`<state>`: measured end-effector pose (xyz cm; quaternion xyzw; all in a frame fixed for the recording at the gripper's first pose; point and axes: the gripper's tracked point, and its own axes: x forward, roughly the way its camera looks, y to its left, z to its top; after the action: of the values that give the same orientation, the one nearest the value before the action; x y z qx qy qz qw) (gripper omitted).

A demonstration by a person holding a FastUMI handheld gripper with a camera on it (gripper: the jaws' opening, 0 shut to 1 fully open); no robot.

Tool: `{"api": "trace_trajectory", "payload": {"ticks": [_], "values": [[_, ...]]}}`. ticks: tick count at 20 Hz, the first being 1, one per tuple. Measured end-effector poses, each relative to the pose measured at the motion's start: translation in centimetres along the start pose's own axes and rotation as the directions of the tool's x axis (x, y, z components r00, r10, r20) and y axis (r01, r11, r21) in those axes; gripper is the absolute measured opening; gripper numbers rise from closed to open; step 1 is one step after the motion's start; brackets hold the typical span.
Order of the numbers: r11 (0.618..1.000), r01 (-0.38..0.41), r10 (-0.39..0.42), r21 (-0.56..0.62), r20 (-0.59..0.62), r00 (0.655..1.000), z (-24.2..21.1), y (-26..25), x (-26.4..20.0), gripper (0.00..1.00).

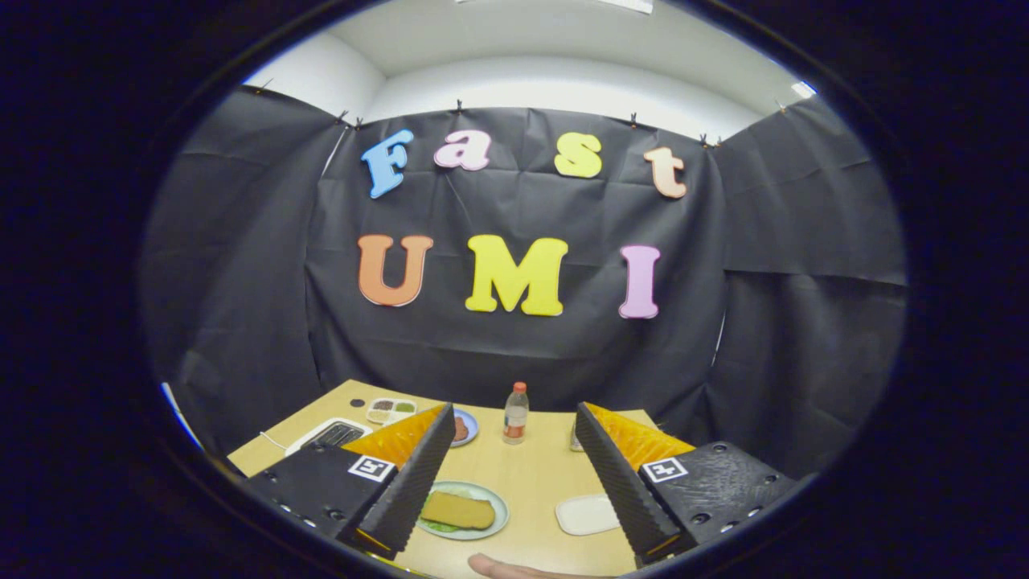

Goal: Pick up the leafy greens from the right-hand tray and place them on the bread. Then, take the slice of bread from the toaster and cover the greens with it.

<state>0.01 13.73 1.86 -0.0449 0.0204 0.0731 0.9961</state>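
My gripper [514, 430] is held open above the wooden table [530, 474], with nothing between its fingers. Between the fingers and nearer the left one lies a pale green plate [500, 507]. On it a brown bread slice [458, 510] rests flat, with leafy greens [436, 527] peeking out from under its near left edge. A white tray [585, 515] lies beside the right finger, its surface bare. The toaster [334, 435] stands beyond the left finger, its slots dark.
A clear bottle with a red cap [515, 412] stands at the table's far edge, between the fingertips. A blue plate [464, 427] and a compartment dish [390, 410] sit far left. A person's hand [514, 569] rests at the near table edge.
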Motion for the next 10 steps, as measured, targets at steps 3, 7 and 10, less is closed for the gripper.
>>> {"api": "trace_trajectory", "payload": {"ticks": [3, 7, 10], "values": [[0.999, -0.007, 0.009, -0.037, 0.040, 0.999, 0.70, 0.05, -0.91, 0.96], [0.998, -0.029, 0.031, -0.050, 0.035, 0.999, 0.39, 0.60, -0.92, 0.96], [0.998, -0.038, 0.039, -0.051, 0.029, 0.999, 0.19, 0.61, -0.81, 0.95]]}}
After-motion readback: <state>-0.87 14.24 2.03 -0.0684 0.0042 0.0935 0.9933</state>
